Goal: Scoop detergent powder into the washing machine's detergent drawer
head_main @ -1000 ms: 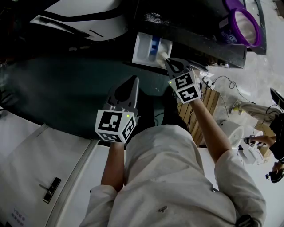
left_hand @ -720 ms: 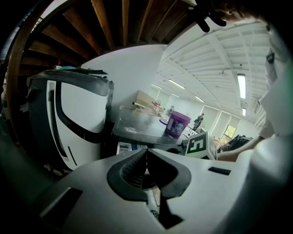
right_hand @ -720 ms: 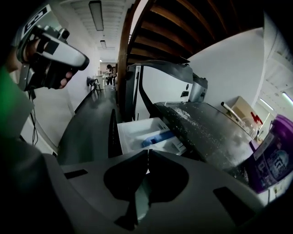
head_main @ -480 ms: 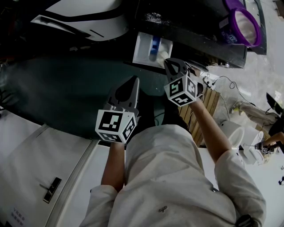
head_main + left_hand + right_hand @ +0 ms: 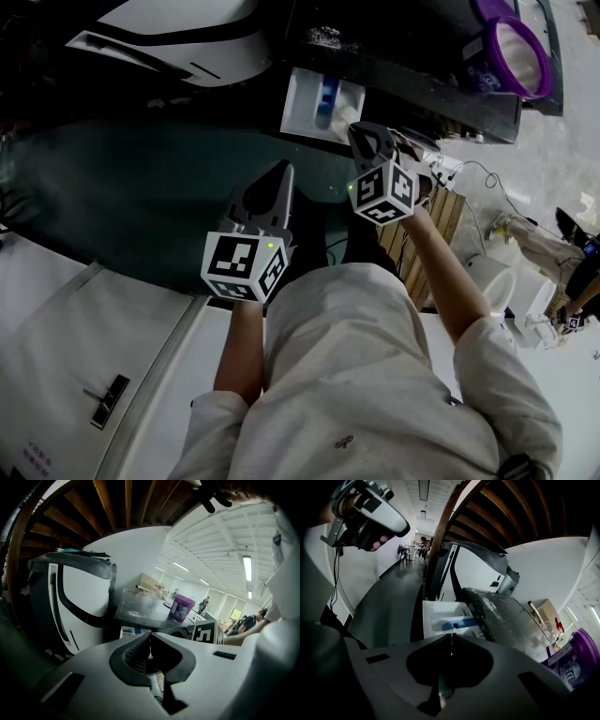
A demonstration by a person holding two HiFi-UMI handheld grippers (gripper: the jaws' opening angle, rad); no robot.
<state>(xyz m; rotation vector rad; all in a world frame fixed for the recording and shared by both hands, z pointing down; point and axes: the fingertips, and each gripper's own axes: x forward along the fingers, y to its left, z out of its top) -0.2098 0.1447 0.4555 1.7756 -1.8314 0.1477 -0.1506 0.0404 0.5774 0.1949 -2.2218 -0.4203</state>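
The white detergent drawer (image 5: 302,101) with its blue insert stands pulled out of the dark washing machine, also seen in the right gripper view (image 5: 435,616). My right gripper (image 5: 357,130) hovers at the drawer's right front corner. Its jaws are shut, and a pale scoop (image 5: 345,114) pokes from their tips over the drawer; only a thin white sliver shows between them in the right gripper view (image 5: 451,639). The purple detergent tub (image 5: 514,52) sits on the machine's top at the far right. My left gripper (image 5: 283,169) hangs lower left, shut and holding nothing (image 5: 150,634).
Spilt powder (image 5: 323,37) dusts the machine's dark top. A white appliance with a black stripe (image 5: 178,37) stands to the left. Wooden slats (image 5: 441,216) and cables (image 5: 478,173) lie on the floor at right. A white cabinet door (image 5: 75,375) is at lower left.
My right gripper has rolled about its own axis, so its marker cube shows other faces, and it has shifted slightly left. The left gripper has stayed put.
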